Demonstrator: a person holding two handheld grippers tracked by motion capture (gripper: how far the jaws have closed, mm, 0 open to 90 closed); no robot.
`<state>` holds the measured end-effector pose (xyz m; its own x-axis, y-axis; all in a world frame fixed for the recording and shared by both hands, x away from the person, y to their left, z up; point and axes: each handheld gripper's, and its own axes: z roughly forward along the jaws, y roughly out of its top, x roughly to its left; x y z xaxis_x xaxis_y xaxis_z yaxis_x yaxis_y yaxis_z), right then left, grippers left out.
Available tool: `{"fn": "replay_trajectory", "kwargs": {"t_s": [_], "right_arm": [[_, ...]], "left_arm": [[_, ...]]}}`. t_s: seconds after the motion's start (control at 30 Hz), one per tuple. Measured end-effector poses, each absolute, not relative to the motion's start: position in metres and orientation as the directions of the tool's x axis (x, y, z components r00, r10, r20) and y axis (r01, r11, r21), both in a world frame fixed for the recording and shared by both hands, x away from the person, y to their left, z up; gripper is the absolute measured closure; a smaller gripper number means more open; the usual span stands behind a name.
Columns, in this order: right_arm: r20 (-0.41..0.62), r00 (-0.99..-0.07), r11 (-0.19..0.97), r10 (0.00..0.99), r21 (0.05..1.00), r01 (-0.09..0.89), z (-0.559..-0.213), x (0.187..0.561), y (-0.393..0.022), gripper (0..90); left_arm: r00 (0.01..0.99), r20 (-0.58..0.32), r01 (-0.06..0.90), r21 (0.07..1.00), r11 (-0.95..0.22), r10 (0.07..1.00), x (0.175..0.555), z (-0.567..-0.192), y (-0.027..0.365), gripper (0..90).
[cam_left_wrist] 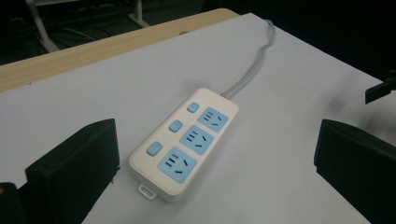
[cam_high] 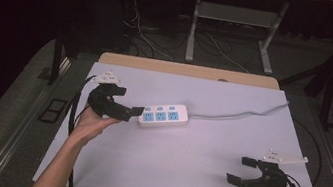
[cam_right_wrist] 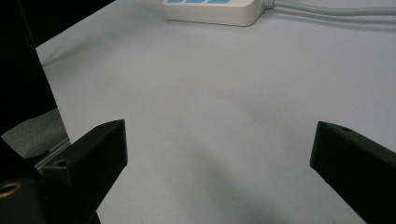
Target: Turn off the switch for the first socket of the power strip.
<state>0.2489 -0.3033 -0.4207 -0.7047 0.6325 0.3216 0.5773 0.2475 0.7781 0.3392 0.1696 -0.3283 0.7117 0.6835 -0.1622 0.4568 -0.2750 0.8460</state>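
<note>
A white power strip (cam_high: 163, 116) with three blue sockets and three blue buttons lies flat at the middle left of the white table (cam_high: 182, 172). Its grey cable (cam_high: 237, 116) runs off to the back right. My left gripper (cam_high: 129, 101) is open just left of the strip's near end, not touching it. In the left gripper view the strip (cam_left_wrist: 184, 144) lies between and ahead of the spread jaws of the left gripper (cam_left_wrist: 215, 140). My right gripper (cam_high: 241, 170) is open at the front right with nothing in it. The right gripper view has the right gripper (cam_right_wrist: 217, 144) over bare table, with the strip (cam_right_wrist: 219, 9) far ahead.
A wooden strip (cam_high: 188, 70) runs along the table's back edge. Behind it on the floor stand a white metal frame (cam_high: 192, 27) and loose cables (cam_high: 139, 28). The table's left edge drops to grey floor (cam_right_wrist: 32, 135).
</note>
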Motion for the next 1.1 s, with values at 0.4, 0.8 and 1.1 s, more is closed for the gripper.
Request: {"fn": "replay_trajectory", "kwargs": {"t_s": [0.4,0.8,1.1], "right_arm": [[0.325,-0.706,0.250,0.629,0.776,0.580,-0.421,0.248,-0.302,3.7],[0.323,-0.710,0.257,0.625,0.774,0.578,-0.421,0.248,-0.299,3.7],[0.324,-0.712,0.259,0.622,0.773,0.578,-0.422,0.248,-0.298,3.7]], "left_arm": [[0.732,-0.137,0.429,0.854,-0.295,0.668,0.307,-0.351,0.170,0.0],[0.731,-0.169,0.436,0.861,-0.263,0.661,0.285,-0.374,0.173,0.0],[0.730,-0.194,0.451,0.858,-0.247,0.656,0.275,-0.394,0.175,0.0]]}}
